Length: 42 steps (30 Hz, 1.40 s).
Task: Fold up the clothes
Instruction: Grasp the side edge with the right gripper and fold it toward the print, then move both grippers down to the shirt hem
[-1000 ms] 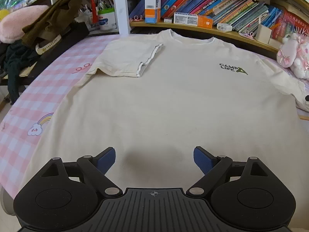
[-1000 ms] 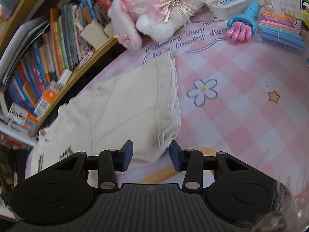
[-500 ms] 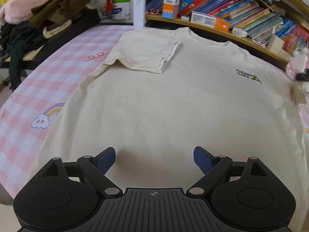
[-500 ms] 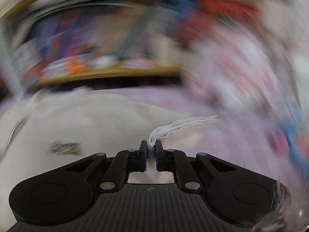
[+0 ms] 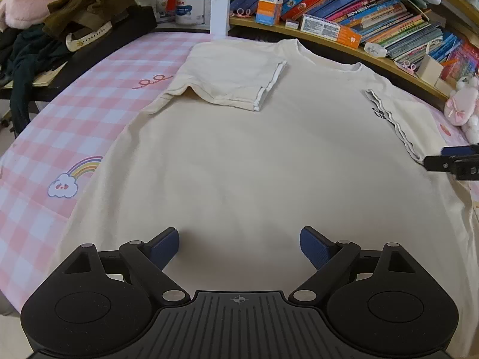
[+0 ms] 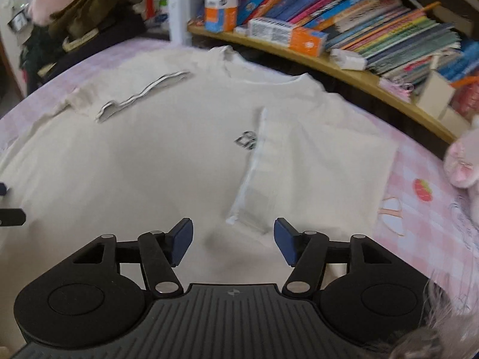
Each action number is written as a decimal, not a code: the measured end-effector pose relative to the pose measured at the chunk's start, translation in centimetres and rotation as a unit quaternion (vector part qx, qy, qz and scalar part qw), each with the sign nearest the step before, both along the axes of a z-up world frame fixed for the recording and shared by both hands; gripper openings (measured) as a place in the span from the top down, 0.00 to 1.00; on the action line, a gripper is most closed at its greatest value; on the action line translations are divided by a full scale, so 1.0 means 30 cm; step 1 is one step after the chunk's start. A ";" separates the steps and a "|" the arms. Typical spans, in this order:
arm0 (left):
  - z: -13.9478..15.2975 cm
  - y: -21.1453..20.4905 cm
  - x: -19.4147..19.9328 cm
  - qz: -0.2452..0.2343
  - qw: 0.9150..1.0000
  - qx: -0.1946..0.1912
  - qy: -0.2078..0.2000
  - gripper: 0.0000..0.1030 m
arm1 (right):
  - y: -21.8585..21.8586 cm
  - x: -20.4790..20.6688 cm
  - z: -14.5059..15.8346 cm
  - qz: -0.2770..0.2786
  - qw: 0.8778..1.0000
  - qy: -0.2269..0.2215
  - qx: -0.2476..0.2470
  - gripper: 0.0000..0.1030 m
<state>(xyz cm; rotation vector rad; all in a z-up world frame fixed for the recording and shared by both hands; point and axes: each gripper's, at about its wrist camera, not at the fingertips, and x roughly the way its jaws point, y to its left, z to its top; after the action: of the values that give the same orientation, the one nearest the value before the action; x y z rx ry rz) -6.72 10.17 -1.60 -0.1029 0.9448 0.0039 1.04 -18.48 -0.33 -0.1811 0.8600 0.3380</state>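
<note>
A cream T-shirt (image 5: 239, 149) lies flat on the pink checked cover, neck toward the bookshelf. Its left sleeve (image 5: 233, 77) is folded in over the chest. Its right sleeve (image 6: 299, 161) now lies folded inward too, half covering the dark chest print (image 6: 246, 140). My left gripper (image 5: 239, 246) hovers open over the shirt's lower middle, nothing between its blue pads. My right gripper (image 6: 230, 240) stands just behind the folded right sleeve's hem, jaws opening, pads clear of the cloth. In the left wrist view the right gripper's fingers (image 5: 455, 161) show at the right edge.
A curved wooden shelf (image 5: 344, 45) packed with books and boxes runs behind the shirt. A pink plush toy (image 5: 461, 107) sits at the right. Dark clothes and a pink cushion (image 5: 39, 3) pile at the back left. The pink checked cover (image 5: 60, 125) borders the shirt on the left.
My right gripper shut on the right sleeve's hem, swung it in over the chest, and has let go. The left gripper stayed open, drifting slightly over the shirt.
</note>
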 end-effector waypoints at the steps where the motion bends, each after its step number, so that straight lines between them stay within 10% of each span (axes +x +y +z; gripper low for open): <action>1: 0.000 0.004 0.000 0.001 1.000 0.000 -0.001 0.12 | -0.013 -0.006 0.009 -0.011 1.000 -0.003 0.007 0.41; 21: 0.042 -0.037 -0.036 0.042 0.999 0.018 -0.020 0.12 | -0.004 -0.100 0.020 -0.039 0.997 -0.001 0.065 0.32; 42: 0.103 -0.057 -0.141 -0.037 0.994 0.058 -0.084 0.12 | -0.161 -0.477 0.005 -0.184 0.982 0.009 0.040 0.27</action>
<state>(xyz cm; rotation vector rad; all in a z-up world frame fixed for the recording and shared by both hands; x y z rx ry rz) -10.96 8.44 1.51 0.0384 0.7786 -0.0186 -13.27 -23.29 -0.18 0.0579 0.8759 0.0277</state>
